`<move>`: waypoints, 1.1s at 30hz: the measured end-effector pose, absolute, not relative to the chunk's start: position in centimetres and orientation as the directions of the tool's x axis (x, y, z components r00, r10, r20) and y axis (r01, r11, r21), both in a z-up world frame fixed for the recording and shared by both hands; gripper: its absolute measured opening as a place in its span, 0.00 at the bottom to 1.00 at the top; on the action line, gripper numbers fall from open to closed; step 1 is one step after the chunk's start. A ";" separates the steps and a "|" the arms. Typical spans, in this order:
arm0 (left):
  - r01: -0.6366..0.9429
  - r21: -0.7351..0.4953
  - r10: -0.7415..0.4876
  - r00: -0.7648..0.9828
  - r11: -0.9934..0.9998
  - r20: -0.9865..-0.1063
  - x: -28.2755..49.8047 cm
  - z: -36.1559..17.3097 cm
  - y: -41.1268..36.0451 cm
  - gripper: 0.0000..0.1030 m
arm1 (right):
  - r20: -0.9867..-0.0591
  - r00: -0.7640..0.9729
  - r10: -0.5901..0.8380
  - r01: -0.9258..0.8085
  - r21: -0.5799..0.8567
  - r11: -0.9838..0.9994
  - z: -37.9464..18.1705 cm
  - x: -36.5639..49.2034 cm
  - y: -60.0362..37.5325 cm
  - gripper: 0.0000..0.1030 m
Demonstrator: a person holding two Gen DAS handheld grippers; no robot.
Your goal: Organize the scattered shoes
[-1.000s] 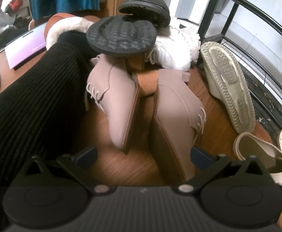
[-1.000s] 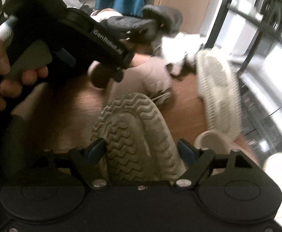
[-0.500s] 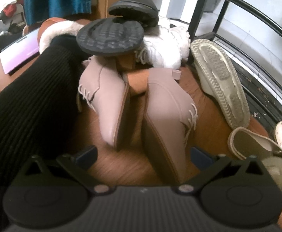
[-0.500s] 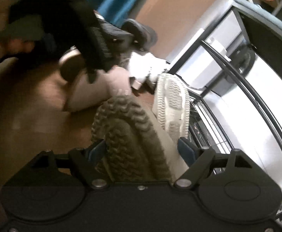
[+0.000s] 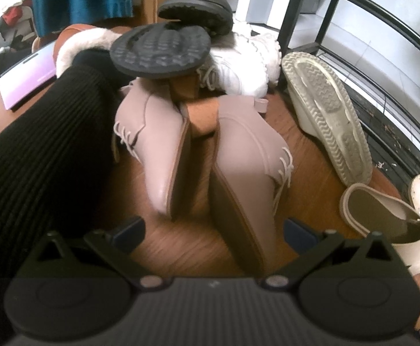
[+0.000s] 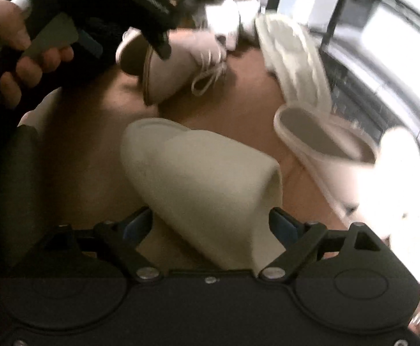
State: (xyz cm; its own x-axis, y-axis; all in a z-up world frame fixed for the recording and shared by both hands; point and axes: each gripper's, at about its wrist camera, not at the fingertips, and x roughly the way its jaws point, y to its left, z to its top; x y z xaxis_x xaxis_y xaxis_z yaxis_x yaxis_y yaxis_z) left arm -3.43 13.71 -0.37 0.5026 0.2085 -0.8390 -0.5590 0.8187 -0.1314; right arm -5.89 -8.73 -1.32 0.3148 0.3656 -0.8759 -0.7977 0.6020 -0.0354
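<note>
gripping cream slipper [image 6: 204,178] in right gripper [image 6: 210,223] | left gripper [image 5: 214,232] gaping, empty | risking slip: blurred swing

Daylight enters from the right of both views, behind the black metal rack [image 5: 319,8], and blows the pale floor there almost white. In the left wrist view the two pink ankle boots [image 5: 250,155] are fairly sharp, while the near gripper body is soft and dark. The black ribbed boot [image 5: 37,150] to the left of them sits in shadow. The right wrist view is smeared by motion blur. The cream slipper [image 6: 204,184] looks soft, and straight lines bow at the edges.
</note>
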 end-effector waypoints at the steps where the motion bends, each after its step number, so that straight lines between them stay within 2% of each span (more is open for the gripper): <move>1: -0.560 -0.133 0.207 0.502 0.817 -0.840 -3.4 -0.4 13.7 0.99 | -0.883 0.284 0.373 -0.795 0.001 0.606 -1.2 -5.9 -9.0 0.89; 5: -0.558 -0.134 0.205 0.503 0.819 -0.839 -3.4 -0.3 13.5 0.99 | -0.865 0.219 0.451 -0.736 0.157 0.659 0.7 -5.5 -10.2 0.92; 9: -0.549 -0.106 0.228 0.505 0.829 -0.832 -3.3 -0.1 13.1 0.99 | -0.821 0.263 0.506 -0.604 0.270 0.750 2.1 -4.4 -9.6 0.96; 12: -0.551 -0.069 0.261 0.497 0.832 -0.827 -3.2 -0.1 12.9 0.99 | -0.860 0.313 0.402 -0.497 0.212 0.841 1.3 -3.7 -7.4 0.92; 16: -0.572 -0.062 0.281 0.490 0.818 -0.825 -3.4 0.0 13.6 0.99 | -0.905 0.360 0.227 -0.482 0.028 0.876 -0.8 -4.2 -3.5 0.84; 17: -0.573 -0.064 0.278 0.490 0.817 -0.826 -3.4 0.0 13.6 0.99 | -0.908 0.359 0.215 -0.482 0.016 0.876 -1.2 -4.1 -3.1 0.86; 19: -0.572 -0.066 0.274 0.488 0.818 -0.828 -3.3 0.0 13.7 0.99 | -0.910 0.379 0.166 -0.482 -0.041 0.875 -2.0 -4.4 -2.1 0.84; 20: -0.572 -0.068 0.272 0.488 0.818 -0.829 -3.2 0.0 13.7 0.99 | -0.911 0.383 0.154 -0.481 -0.054 0.875 -2.2 -4.4 -2.1 0.79; 21: -0.571 -0.069 0.270 0.487 0.818 -0.830 -3.2 -0.1 13.7 0.99 | -0.913 0.381 0.146 -0.472 -0.057 0.880 -2.6 -4.3 -2.2 0.79; 26: -0.560 -0.070 0.264 0.493 0.825 -0.829 -3.3 0.0 13.4 0.99 | -0.909 0.396 0.131 -0.490 -0.089 0.867 -3.2 -4.5 -2.3 0.86; 30: -0.564 -0.076 0.261 0.492 0.823 -0.831 -3.3 0.0 13.5 0.99 | -0.921 0.373 0.117 -0.494 -0.090 0.865 -3.9 -4.3 -2.2 0.87; 32: -0.566 -0.077 0.261 0.492 0.821 -0.831 -3.4 0.0 13.6 0.99 | -0.924 0.362 0.124 -0.504 -0.082 0.860 -4.2 -4.3 -2.1 0.78; 33: -0.567 -0.078 0.260 0.491 0.820 -0.831 -3.4 0.0 13.6 0.99 | -0.924 0.353 0.147 -0.517 -0.062 0.853 -4.2 -4.4 -2.2 0.78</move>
State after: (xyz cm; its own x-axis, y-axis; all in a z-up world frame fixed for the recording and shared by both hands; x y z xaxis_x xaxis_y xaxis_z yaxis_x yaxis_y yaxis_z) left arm -3.39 13.62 -0.04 0.4911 0.2600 -0.8314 -0.5669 0.8201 -0.0784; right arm -4.40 -2.16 -4.17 0.3533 0.1468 -0.9239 -0.5174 0.8535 -0.0622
